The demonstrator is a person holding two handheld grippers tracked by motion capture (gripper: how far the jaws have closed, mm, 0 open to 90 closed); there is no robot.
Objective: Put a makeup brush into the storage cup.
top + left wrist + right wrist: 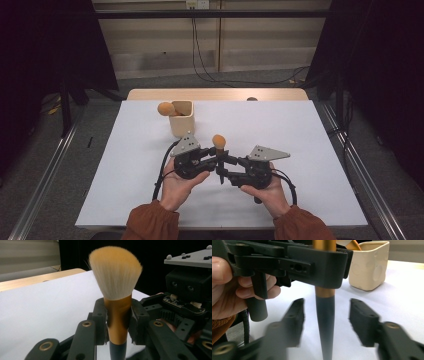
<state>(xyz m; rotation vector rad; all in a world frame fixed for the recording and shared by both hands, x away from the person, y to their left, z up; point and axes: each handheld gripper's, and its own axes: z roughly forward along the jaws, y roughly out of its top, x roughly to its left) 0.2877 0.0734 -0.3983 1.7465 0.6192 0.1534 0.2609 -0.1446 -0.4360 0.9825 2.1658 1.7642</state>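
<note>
Two rust-orange sleeves come in at the bottom of my high view, and my left hand (181, 186) and right hand (267, 192) each carry a black two-jaw gripper just above the near half of the table. My left gripper (216, 154) has its jaws clamped on the gold metal ferrule of a makeup brush with a dark tapered handle and a fluffy peach-and-white head (115, 272), holding it upright with the bristles fanned out above the pads and the handle hanging below them. My right gripper (325, 320) points in from the other side; its jaws stand apart on either side of the dark handle, blurred, with clear gaps and no pad touching it. Under both lies a smooth white sheet (280, 130) covering nearly the whole tabletop. Farther back, left of centre, stands a cream square ceramic cup with dimpled walls (181, 119), well apart from the held brush, and a second orange-headed brush (166, 108) leans out over its left rim. Beyond the sheet a strip of pale wood tabletop (217, 94) shows, then grey carpet, black cables trailing down a beige wall, and dark curtains at both sides.
</note>
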